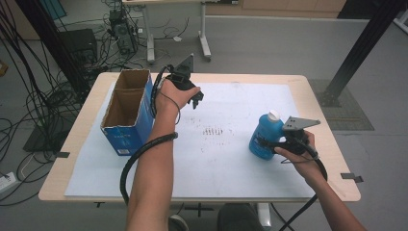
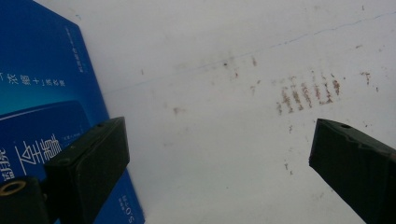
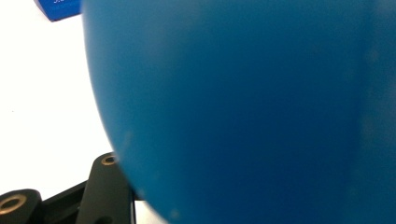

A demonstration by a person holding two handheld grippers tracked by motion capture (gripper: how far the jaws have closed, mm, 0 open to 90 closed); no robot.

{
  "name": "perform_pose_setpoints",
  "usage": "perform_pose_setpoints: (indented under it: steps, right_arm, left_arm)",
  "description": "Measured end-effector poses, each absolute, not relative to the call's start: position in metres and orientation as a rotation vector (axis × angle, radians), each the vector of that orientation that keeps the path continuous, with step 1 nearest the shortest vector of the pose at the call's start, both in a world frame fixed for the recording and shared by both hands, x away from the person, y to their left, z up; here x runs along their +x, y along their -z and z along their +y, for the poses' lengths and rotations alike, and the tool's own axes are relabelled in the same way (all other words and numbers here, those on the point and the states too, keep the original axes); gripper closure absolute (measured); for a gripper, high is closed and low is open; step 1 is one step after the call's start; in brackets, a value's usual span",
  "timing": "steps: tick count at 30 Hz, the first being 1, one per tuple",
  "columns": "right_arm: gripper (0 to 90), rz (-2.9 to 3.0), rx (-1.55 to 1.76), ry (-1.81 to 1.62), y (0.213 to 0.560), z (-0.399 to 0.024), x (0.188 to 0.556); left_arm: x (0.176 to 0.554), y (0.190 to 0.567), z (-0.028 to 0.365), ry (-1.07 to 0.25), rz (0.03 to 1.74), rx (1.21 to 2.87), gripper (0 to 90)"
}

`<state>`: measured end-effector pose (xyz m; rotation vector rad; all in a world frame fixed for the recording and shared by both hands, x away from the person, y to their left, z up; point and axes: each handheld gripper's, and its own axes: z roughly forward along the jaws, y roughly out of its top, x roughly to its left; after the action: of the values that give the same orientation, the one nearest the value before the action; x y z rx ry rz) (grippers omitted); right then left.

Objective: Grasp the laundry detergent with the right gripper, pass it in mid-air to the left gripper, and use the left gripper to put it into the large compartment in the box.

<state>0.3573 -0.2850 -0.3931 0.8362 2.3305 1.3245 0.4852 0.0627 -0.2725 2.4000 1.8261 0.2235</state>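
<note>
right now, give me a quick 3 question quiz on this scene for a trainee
1. True or false: the right tool is shut on the blue bottle.
2. What stands beside the left tool: A) a red bowl B) an open blue cardboard box C) a kettle?
3. What colour is the bottle's cap?

Key:
1. True; the bottle sits against its jaws in the right gripper view.
2. B; the left tool's jaws stand apart with nothing between them, over the white sheet.
3. White.
</note>
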Motion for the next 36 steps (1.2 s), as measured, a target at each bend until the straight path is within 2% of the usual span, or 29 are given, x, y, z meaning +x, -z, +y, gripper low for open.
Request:
perform_pose_setpoints:
  steps: [36]
  right_arm:
    - [44.9, 2.329, 0.835, -1.328, 0.3932, -0.2855, 0.3576]
  left_arm:
    - [0.4816, 0.2628, 0.0652, -0.235, 1.825, 2.395, 5.3]
